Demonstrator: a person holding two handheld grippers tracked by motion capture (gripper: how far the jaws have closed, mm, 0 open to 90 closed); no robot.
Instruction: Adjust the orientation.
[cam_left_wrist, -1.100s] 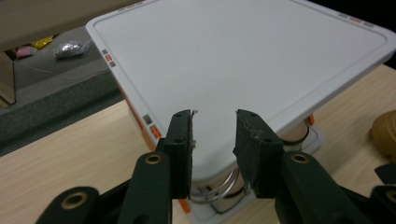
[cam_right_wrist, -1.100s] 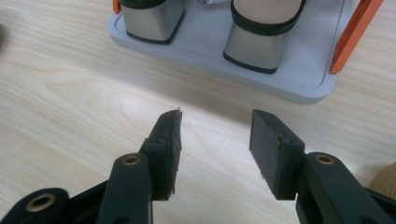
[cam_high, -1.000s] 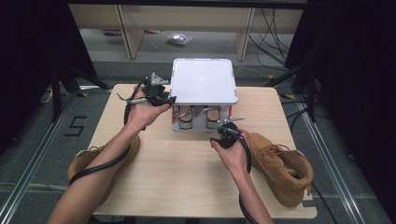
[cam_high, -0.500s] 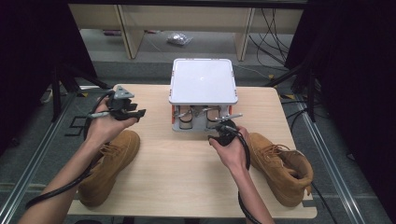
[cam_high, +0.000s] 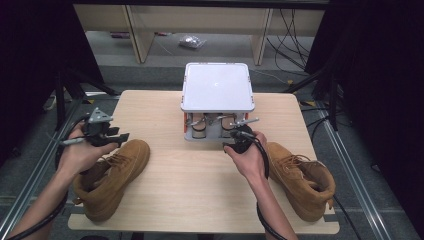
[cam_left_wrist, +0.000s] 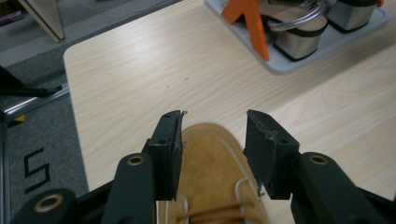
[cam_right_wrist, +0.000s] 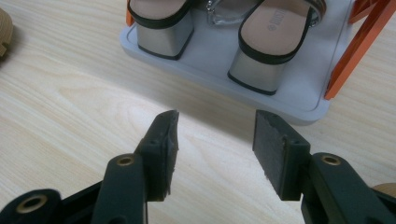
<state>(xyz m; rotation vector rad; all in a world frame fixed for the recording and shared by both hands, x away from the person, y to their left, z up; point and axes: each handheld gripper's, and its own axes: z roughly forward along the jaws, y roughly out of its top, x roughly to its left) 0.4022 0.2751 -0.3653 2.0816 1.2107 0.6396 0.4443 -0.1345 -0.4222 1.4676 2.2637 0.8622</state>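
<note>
Left gripper (cam_left_wrist: 214, 140), jaws just widened and apart, hovers over left boot (cam_high: 112, 177) toe on table (cam_high: 200, 175), seemingly not touching; right gripper (cam_right_wrist: 215, 149) gapes empty before shoe rack (cam_high: 217, 95).

A tan lace-up boot (cam_high: 112, 177) is seen lying on the counter (cam_high: 200, 170) near its left front corner, toe pointed toward the far side, laces tied, its sole flat on the wood and its shaft upright.
</note>
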